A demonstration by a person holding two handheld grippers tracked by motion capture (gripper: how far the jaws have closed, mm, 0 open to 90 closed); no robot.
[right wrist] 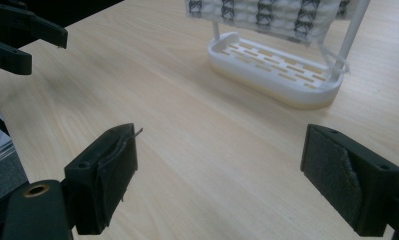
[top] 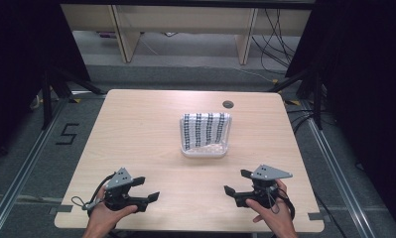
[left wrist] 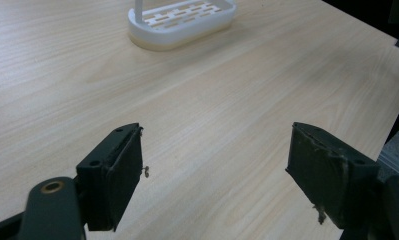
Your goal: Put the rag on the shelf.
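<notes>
A white slotted rack (top: 204, 151) stands at the middle of the wooden table (top: 136, 129), with a white cloth patterned in black (top: 205, 129) draped over its upper bar. The rack's base (left wrist: 182, 22) lies ahead in the left gripper view, and the rack base (right wrist: 274, 70) with the cloth (right wrist: 267, 15) above it is also ahead in the right gripper view. My left gripper (top: 147, 189) is open near the front left edge. My right gripper (top: 236, 182) is open near the front right edge. Nothing sits between either pair of jaws.
A round cable hole (top: 228, 104) is set in the table's far right part. Floor rails, cables and wooden furniture legs (top: 125, 34) lie beyond the table. The left gripper's jaws (right wrist: 22, 35) show at the upper left of the right gripper view.
</notes>
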